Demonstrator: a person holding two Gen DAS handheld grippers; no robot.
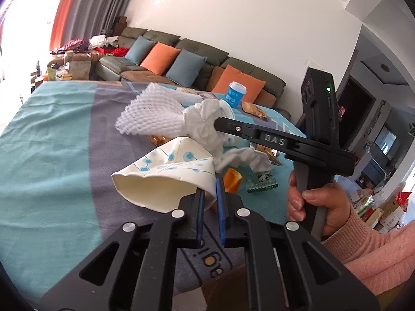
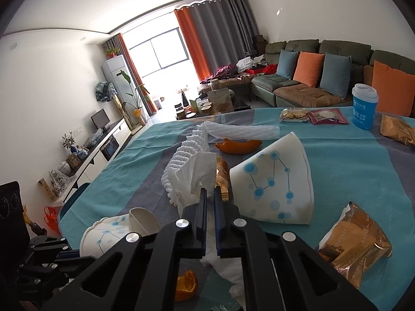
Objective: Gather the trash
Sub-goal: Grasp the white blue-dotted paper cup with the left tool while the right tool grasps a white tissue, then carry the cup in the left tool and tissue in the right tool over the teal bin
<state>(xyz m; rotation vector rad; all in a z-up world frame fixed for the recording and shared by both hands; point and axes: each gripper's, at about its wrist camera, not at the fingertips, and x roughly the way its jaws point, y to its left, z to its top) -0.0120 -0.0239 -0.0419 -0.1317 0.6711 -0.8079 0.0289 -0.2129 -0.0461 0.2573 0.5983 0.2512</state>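
A: Trash covers the bench [image 2: 350, 160], which wears a teal and grey cloth. What has the left gripper [image 1: 210, 194] got?

B: A crumpled paper cup [image 1: 166, 173], white with blue dots. Its fingers [image 1: 200, 207] are pinching the cup's rim at about seven o'clock of the left wrist view. The far fold of the cup is turned away, so I cannot see inside it.

A: And the right gripper [image 2: 210, 202]?

B: Its fingers [image 2: 202, 207] are pressed together on a white tissue [image 2: 194, 176]. The tissue's lower part is hidden behind the gripper body. In the left wrist view the same gripper reaches in from three o'clock, and the tissue bunches round its tip, with a white foam net [image 2: 186, 155] hanging just beside it. Whether the net is caught in the grip as well, I cannot tell.

A: What lies around them?

B: A second paper cup [image 2: 275, 184] on its side at the middle, orange peel [image 2: 238, 146] at twelve o'clock of it, and a gold snack wrapper [image 2: 355, 243] at four o'clock, partly covered by the gripper. More peel [image 2: 185, 285] at six o'clock is half hidden under the frame.

A: Anything further back?

B: A blue canister [image 2: 364, 106] with a white lid stands at two o'clock, with flat snack packets [image 2: 311, 116] beside it. The printing is too small to read. One hand [image 1: 311, 202] shows, cut off at the sleeve.
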